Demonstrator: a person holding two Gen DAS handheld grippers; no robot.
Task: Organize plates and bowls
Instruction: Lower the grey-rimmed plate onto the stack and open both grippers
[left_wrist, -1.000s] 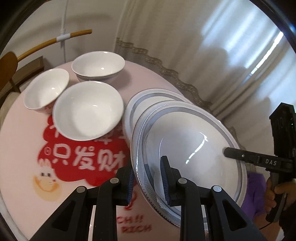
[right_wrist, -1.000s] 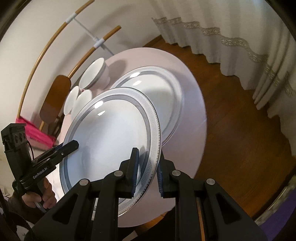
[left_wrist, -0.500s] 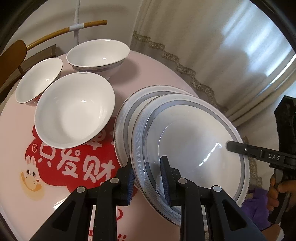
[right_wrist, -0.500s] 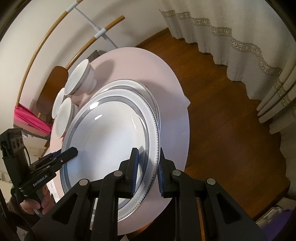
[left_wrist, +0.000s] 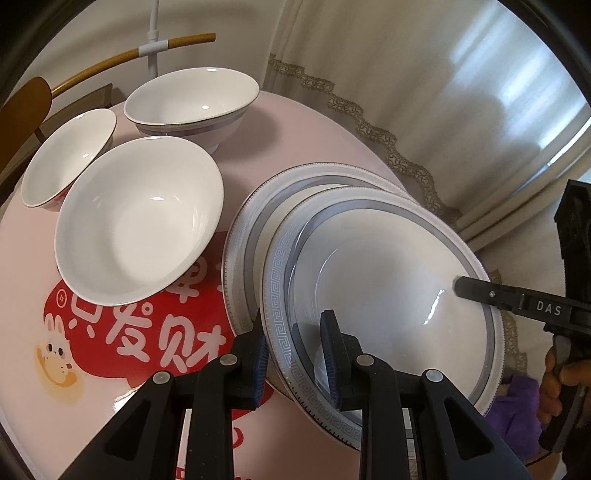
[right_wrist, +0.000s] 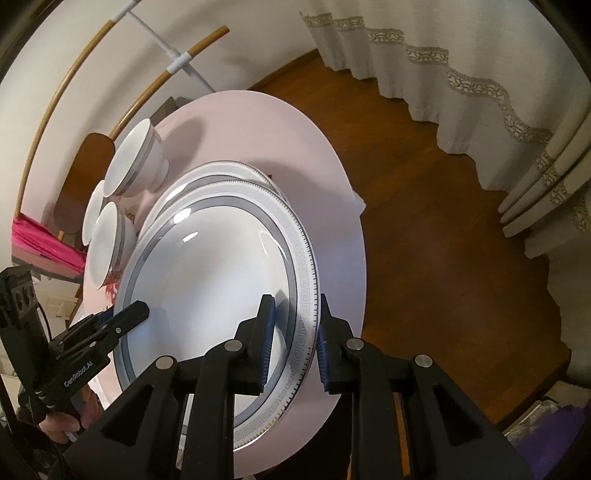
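Note:
A white upper plate (left_wrist: 388, 277) with a grey patterned rim lies tilted over a matching lower plate (left_wrist: 251, 221), offset toward me. My left gripper (left_wrist: 293, 326) is shut on its near rim. Opposite, my right gripper (left_wrist: 461, 286) holds the far rim. In the right wrist view the upper plate (right_wrist: 207, 266) covers most of the lower plate (right_wrist: 236, 170); the right gripper (right_wrist: 294, 317) has the rim between its pads, its jaws just starting to open. The left gripper (right_wrist: 140, 308) bites the rim at lower left.
Three white bowls (left_wrist: 140, 221) (left_wrist: 192, 99) (left_wrist: 68, 155) stand on the left of the round pink table (left_wrist: 314, 147), by a red printed design (left_wrist: 147, 325). A wooden chair (right_wrist: 85, 177) is behind them. Curtains (right_wrist: 480, 74) and wood floor (right_wrist: 443, 240) lie beyond the table edge.
Both grippers have carried the upper plate down and over the lower plate. It now covers more of it and sits closer to it.

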